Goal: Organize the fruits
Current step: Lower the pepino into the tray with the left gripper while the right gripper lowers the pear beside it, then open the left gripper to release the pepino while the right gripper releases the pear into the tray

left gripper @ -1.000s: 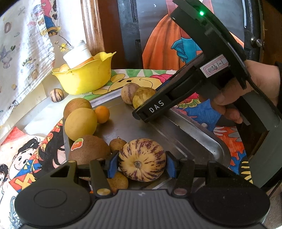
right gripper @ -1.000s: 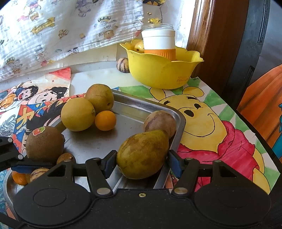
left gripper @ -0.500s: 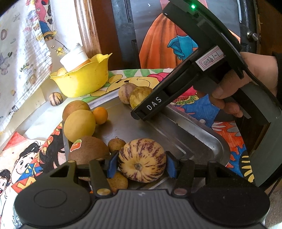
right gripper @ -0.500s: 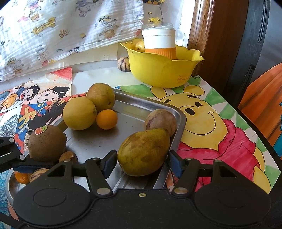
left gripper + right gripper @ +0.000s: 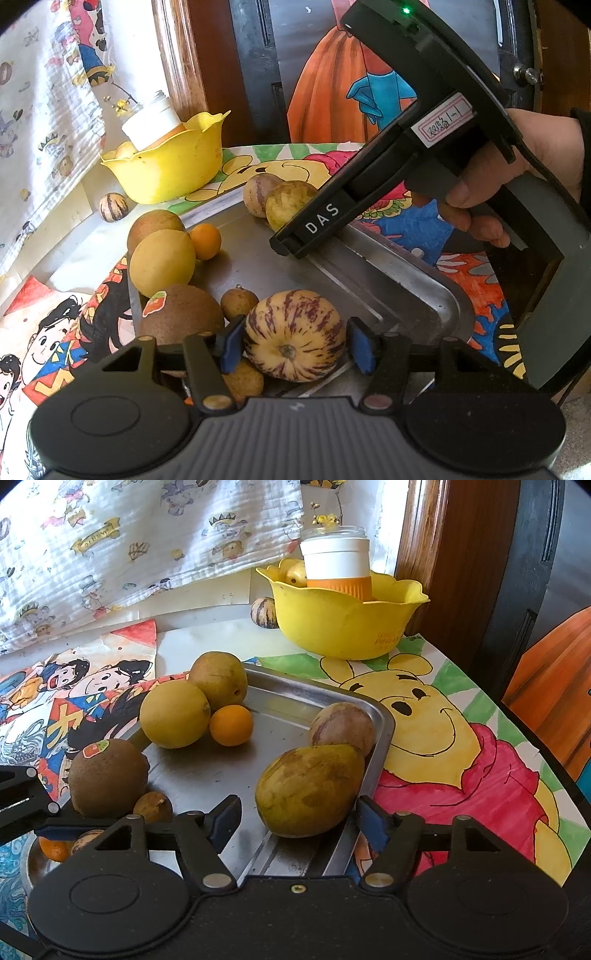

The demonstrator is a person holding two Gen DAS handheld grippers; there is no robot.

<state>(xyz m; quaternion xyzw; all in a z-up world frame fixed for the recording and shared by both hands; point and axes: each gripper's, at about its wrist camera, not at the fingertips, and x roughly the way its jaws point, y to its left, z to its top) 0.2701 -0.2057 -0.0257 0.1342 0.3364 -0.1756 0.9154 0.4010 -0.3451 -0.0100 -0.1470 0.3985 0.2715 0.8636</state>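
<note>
1. Left gripper (image 5: 293, 345) low over the near end of a metal tray (image 5: 413, 291), jaws just opened a little, blue pads (image 5: 360, 349) either side of a striped melon (image 5: 293, 334); small gaps visible at both pads, so no squeeze on it.
2. Striped melon resting on the tray floor, stem end facing the camera, a small brown fruit (image 5: 238, 302) just behind it on the left and another (image 5: 243, 380) below the left pad.
3. Right gripper (image 5: 297, 818) angled down at the far right corner of the tray (image 5: 306, 692), jaws just opened wider; a green pear (image 5: 308, 790) between the pads, left pad (image 5: 225, 821) clearly apart from it, right pad close to it or touching, cannot tell which.
4. Pear lying on its side on the tray, touching a round purplish fruit (image 5: 341, 725) behind it.
5. Along the left rim of the tray: a brown fruit with a sticker (image 5: 107, 777), a yellow round fruit (image 5: 173, 712), a brownish-green fruit (image 5: 218, 679), and a small orange (image 5: 231, 725) against the yellow one.
6. Behind the tray, a yellow bowl (image 5: 343, 627) holding a white and orange jar (image 5: 336, 568); a small striped fruit (image 5: 262, 611) on the table beside the bowl.
7. Person's hand (image 5: 517, 173) around the right gripper's handle, seen from the left camera.
8. Cartoon-printed cloth (image 5: 443, 746) under the tray and bowl.
</note>
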